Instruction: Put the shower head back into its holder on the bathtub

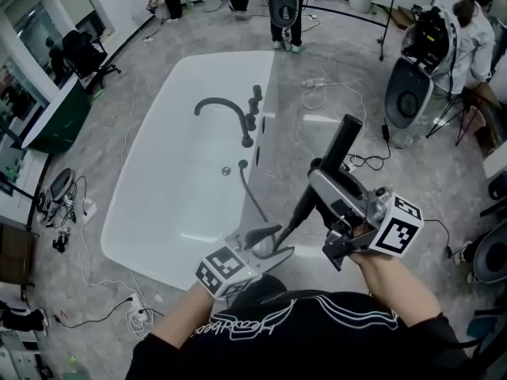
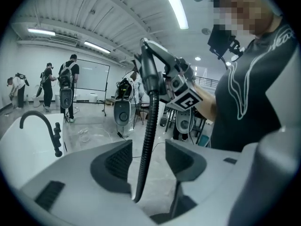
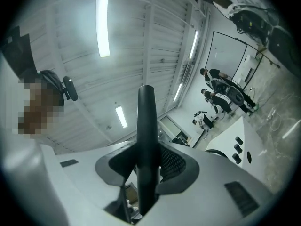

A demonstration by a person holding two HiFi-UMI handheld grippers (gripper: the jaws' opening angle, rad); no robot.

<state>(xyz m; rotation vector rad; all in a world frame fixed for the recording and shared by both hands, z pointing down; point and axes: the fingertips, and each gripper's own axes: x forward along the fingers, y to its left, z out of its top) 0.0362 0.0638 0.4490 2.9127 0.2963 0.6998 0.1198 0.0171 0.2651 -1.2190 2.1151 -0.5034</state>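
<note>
My right gripper (image 1: 318, 179) is shut on the black shower head (image 1: 341, 145), which slants up and to the right above the tub's near right corner. In the right gripper view the handle (image 3: 146, 140) stands upright, clamped between both pads. The black ribbed hose (image 1: 253, 198) runs from the white bathtub's (image 1: 142, 172) right rim down to my left gripper (image 1: 269, 241). That gripper is open: in the left gripper view the hose (image 2: 146, 149) passes between the pads with a gap on each side. The black curved faucet (image 1: 226, 109) and a row of black knobs (image 1: 253, 109) sit on the right rim.
White cables (image 1: 321, 93) lie on the grey floor right of the tub. A grey egg-shaped device (image 1: 408, 93) and a seated person (image 1: 467, 42) are at the far right. Several people stand at the far end. Clutter and wires (image 1: 67, 208) lie left of the tub.
</note>
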